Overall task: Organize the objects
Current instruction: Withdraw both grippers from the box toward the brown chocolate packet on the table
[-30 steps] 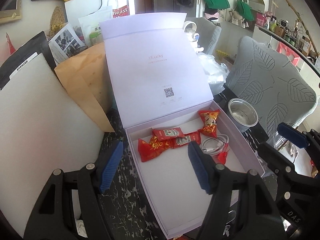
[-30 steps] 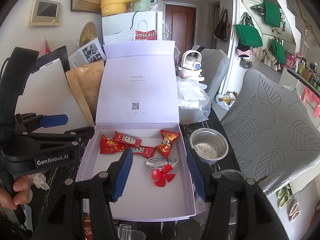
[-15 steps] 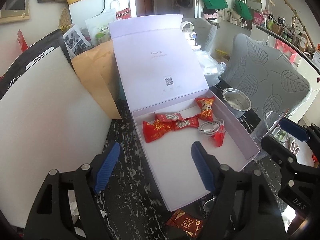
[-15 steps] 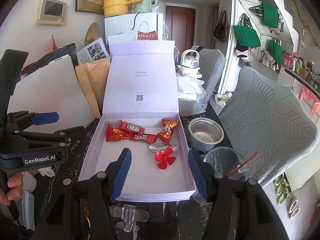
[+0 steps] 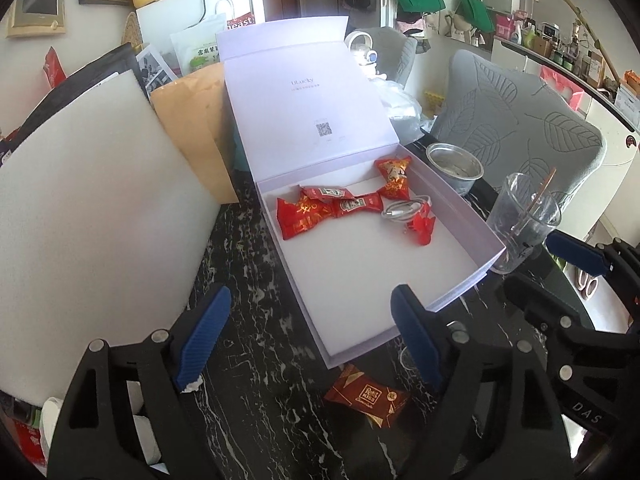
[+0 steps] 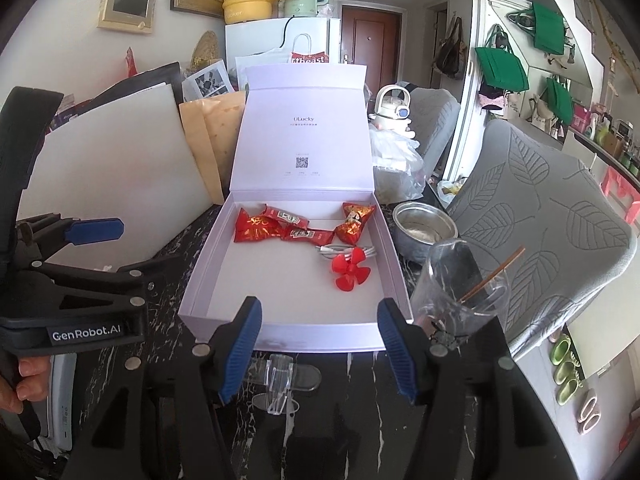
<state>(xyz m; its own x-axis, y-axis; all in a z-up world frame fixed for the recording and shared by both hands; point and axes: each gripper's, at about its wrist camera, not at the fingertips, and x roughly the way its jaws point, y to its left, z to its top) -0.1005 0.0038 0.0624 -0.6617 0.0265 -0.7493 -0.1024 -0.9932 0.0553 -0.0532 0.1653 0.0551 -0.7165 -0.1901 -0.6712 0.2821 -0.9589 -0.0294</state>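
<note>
Left gripper [image 5: 310, 336] jaws just widening, empty; my right gripper [image 6: 320, 344] gapes empty near clear clip [image 6: 282, 380], before the box [image 6: 200, 288].

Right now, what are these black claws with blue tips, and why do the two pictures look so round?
No robot here: a person holds two hand tools, each with a wide-angle camera looking along its fingers. One picture comes from the left gripper, the other from the right gripper. Both are open and hold nothing; the left's jaws have just been opening. On the dark marbled table sits an open lilac box holding red snack packets, a white cable and a red propeller. Outside it lie a chocolate packet, a clear clip, a plastic cup and a metal bowl.
</note>
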